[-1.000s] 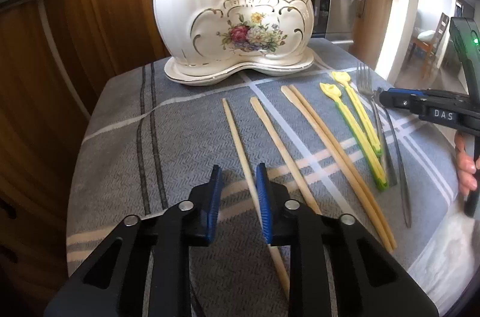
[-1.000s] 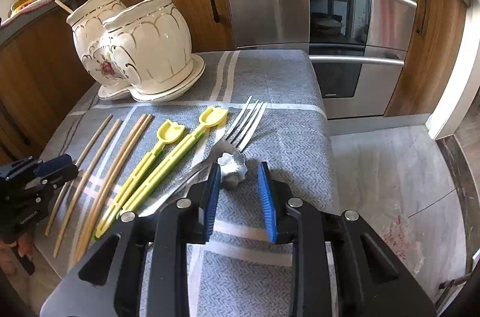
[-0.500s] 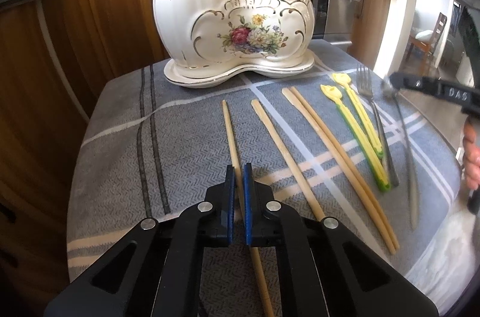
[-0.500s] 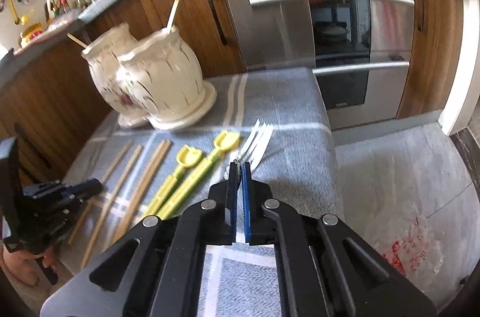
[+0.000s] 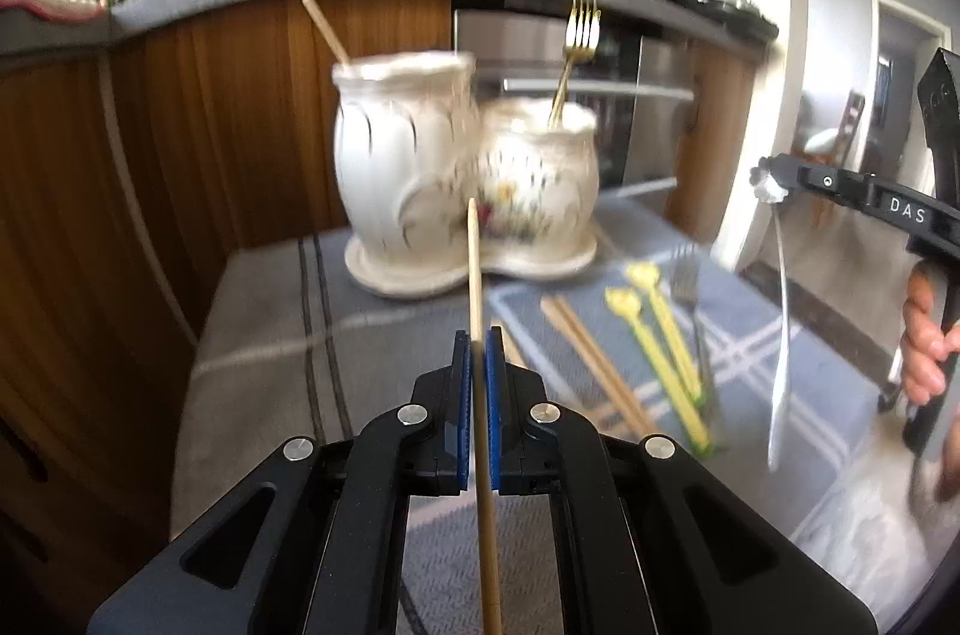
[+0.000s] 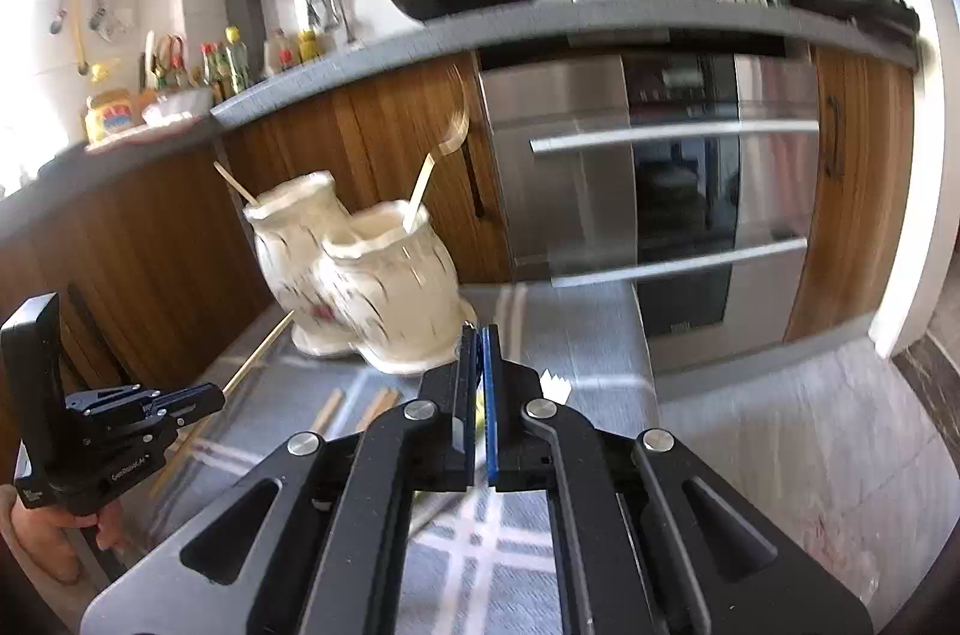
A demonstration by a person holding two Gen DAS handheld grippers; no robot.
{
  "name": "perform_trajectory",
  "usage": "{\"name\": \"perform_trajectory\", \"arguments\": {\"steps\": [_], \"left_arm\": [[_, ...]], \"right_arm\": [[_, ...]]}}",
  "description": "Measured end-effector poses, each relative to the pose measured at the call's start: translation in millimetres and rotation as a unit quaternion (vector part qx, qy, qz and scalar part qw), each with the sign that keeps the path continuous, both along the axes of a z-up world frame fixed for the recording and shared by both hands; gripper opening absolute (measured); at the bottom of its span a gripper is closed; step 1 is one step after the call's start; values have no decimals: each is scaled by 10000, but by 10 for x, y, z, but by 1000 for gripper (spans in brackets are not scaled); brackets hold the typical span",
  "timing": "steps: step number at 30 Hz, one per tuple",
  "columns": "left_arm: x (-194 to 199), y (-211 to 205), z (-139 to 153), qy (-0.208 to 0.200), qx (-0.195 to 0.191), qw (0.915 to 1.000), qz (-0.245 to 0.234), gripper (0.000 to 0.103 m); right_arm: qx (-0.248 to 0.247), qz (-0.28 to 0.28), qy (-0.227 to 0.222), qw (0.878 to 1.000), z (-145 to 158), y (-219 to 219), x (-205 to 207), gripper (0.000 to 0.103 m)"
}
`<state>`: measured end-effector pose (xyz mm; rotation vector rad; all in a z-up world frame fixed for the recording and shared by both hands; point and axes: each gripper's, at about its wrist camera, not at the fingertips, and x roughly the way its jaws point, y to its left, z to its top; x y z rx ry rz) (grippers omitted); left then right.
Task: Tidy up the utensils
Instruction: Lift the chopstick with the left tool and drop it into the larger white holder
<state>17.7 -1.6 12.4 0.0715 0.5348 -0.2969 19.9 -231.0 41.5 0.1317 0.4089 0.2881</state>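
Note:
My left gripper (image 5: 478, 335) is shut on a wooden chopstick (image 5: 474, 263), held above the cloth with its tip toward the white flowered ceramic holder (image 5: 420, 167). The holder's taller pot has a wooden stick (image 5: 324, 26) in it, the lower pot a gold fork (image 5: 579, 35). At the right, my right gripper (image 5: 774, 173) is shut on the flower-shaped end of a silver utensil (image 5: 780, 335), which hangs down. In the right wrist view the right gripper (image 6: 477, 335) has its jaws together and hides that utensil. The left gripper (image 6: 216, 395) and its chopstick (image 6: 258, 353) show at the lower left there.
On the grey striped cloth (image 5: 300, 335) lie a pair of wooden chopsticks (image 5: 594, 359), two yellow-green utensils (image 5: 666, 353) and a silver fork (image 5: 690, 287). Wooden cabinets and a steel oven (image 6: 660, 191) stand behind the table. A hand (image 5: 924, 353) holds the right gripper's handle.
Both grippers went from open to shut, the left on a chopstick and the right on the silver utensil. Both then rose off the cloth and tilted up.

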Motion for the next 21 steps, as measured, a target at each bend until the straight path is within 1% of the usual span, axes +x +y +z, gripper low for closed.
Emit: {"name": "perform_trajectory", "arguments": {"steps": [1,3,6,13,17,21], "left_arm": [[-31,17,58,-160,-73,9998,-20,5],[-62,33,148,-356,-148,9993,-21,5],[-72,85,339,-681,-361,9970,-8,5],[69,140,725,-1303,-596,9897,-10,5],[228,143,848,-1459,-622,9873,26,5],[454,140,939,-1568,-778,9846,-24,5]], "right_arm": [[-21,-22,-100,9999,51,16,-15,2],[-31,-74,-325,9994,179,52,-33,2],[21,-142,-618,9980,387,114,4,2],[118,-185,-1071,9940,737,244,265,2],[209,-207,-1197,9924,841,276,445,2],[350,-260,-1225,9915,903,283,664,2]]}}
